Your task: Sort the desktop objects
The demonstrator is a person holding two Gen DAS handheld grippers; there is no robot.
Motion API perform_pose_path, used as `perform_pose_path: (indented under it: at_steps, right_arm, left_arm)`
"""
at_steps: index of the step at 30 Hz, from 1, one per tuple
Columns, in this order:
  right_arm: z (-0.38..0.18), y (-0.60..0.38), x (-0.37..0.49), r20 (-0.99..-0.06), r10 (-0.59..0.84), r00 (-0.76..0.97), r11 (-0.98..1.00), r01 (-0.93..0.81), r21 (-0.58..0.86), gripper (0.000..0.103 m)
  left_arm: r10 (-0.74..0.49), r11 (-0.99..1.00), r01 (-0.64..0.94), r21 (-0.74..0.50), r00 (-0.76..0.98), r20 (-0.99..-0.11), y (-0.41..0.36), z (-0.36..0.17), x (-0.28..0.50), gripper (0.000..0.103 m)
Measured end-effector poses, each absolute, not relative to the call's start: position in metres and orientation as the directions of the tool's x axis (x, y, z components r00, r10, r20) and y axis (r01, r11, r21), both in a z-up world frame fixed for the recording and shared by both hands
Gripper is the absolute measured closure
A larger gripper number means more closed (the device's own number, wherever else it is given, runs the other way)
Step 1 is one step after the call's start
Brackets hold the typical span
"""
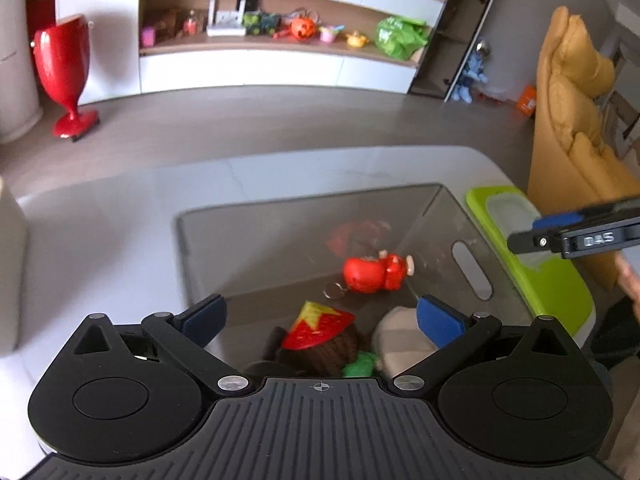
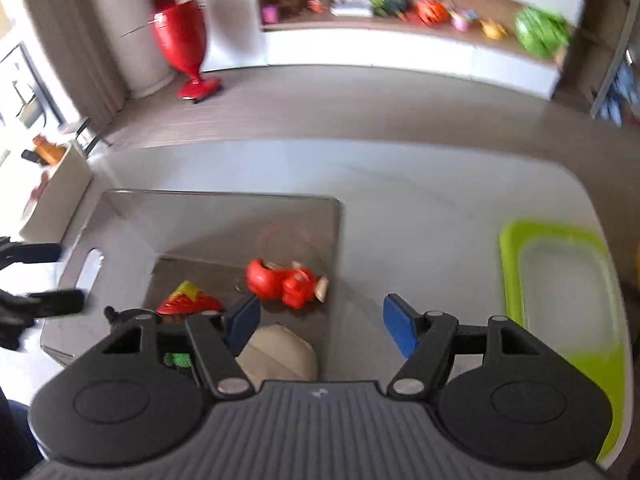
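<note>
Left gripper fingers apart, empty, over grey bin on white table. Right gripper fingers apart, empty, above bin's right edge. In bin: red toy, strawberry plush, beige plush. Green tray right of bin, apart.

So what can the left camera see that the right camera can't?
Only the left wrist view shows the yellow sofa, the blue toy by the dark shelf, and a keyring on the red toy. Only the right wrist view shows the side table with an orange thing on it. Both show the grey bin holding the red toy, strawberry and beige thing, plus the green lid and red vase. Both the left gripper and right gripper are open.
</note>
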State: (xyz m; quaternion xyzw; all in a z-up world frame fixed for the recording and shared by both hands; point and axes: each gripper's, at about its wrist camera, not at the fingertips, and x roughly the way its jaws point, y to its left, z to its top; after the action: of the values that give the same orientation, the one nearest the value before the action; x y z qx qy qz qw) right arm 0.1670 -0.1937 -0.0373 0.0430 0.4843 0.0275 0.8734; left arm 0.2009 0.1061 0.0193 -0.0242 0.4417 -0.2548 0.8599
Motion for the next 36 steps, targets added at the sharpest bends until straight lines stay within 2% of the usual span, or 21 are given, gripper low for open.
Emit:
perform_pose_path:
  at_steps: [1,4,6,10,13,15,17,19,21,22,24,25,26,30,33,36]
  right_arm:
    - [-0.041,-0.202,0.167,-0.850,0.104,0.516,0.991,0.015,0.130,0.039]
    - [-0.055,-0.218,0.173,-0.870,0.160,0.466,0.978,0.044,0.203,0.039]
    - [-0.065,-0.217,0.179,-0.881,0.200,0.428,0.973,0.020,0.230,0.038]
    - [-0.080,-0.202,0.191,-0.902,0.210,0.377,0.976,-0.021,0.218,0.039]
    - [-0.091,-0.192,0.198,-0.921,0.181,0.344,0.982,-0.013,0.188,0.039]
    - [-0.099,-0.189,0.202,-0.930,0.170,0.324,0.985,-0.017,0.174,0.039]
    - [-0.103,-0.189,0.203,-0.933,0.173,0.314,0.984,-0.015,0.177,0.044]
    - [-0.106,-0.190,0.203,-0.931,0.187,0.313,0.981,-0.017,0.192,0.048]
    - [-0.109,-0.192,0.203,-0.927,0.198,0.319,0.979,-0.011,0.205,0.052]
    - [-0.110,-0.194,0.203,-0.923,0.205,0.325,0.977,-0.008,0.214,0.058]
    - [-0.116,-0.197,0.206,-0.918,0.215,0.332,0.973,0.005,0.230,0.065]
    - [-0.119,-0.198,0.207,-0.915,0.220,0.338,0.971,0.012,0.238,0.073]
    - [-0.121,-0.199,0.208,-0.912,0.223,0.344,0.970,0.017,0.243,0.085]
    - [-0.116,-0.187,0.201,-0.902,0.166,0.399,0.986,-0.065,0.152,0.093]
    - [-0.112,-0.173,0.190,-0.894,0.107,0.435,0.990,-0.130,0.055,0.095]
    - [-0.111,-0.169,0.179,-0.894,0.086,0.440,0.989,-0.149,0.022,0.095]
  left_arm:
    - [-0.482,0.860,0.412,-0.301,0.463,-0.744,0.119,0.021,0.203,0.000]
    - [-0.562,0.817,0.372,-0.440,0.346,-0.751,0.152,0.016,0.219,0.000]
    - [-0.527,0.846,0.254,-0.469,0.261,-0.809,0.170,0.001,0.233,0.000]
    - [-0.441,0.896,0.013,-0.443,0.123,-0.889,0.194,-0.029,0.254,0.000]
    - [-0.438,0.899,0.032,-0.437,0.113,-0.892,0.183,-0.033,0.261,0.000]
    - [-0.497,0.867,0.037,-0.496,0.091,-0.863,0.170,-0.039,0.268,0.000]
    - [-0.540,0.841,0.063,-0.537,0.058,-0.839,0.158,-0.044,0.274,0.000]
    - [-0.548,0.835,0.083,-0.543,0.061,-0.834,0.150,-0.045,0.277,0.008]
    - [-0.530,0.847,0.084,-0.525,0.074,-0.845,0.148,-0.045,0.278,0.027]
    - [-0.515,0.857,0.080,-0.509,0.082,-0.853,0.148,-0.046,0.279,0.031]
    - [-0.501,0.865,0.050,-0.499,0.091,-0.860,0.153,-0.051,0.281,0.051]
    - [-0.493,0.870,0.036,-0.492,0.097,-0.865,0.155,-0.053,0.282,0.055]
    - [-0.484,0.874,0.021,-0.485,0.102,-0.869,0.157,-0.056,0.283,0.065]
    - [-0.438,0.898,0.027,-0.438,0.137,-0.889,0.158,-0.055,0.278,0.075]
    - [-0.409,0.912,0.043,-0.407,0.143,-0.901,0.154,-0.051,0.268,0.076]
    - [-0.392,0.920,0.057,-0.387,0.136,-0.910,0.151,-0.048,0.254,0.076]
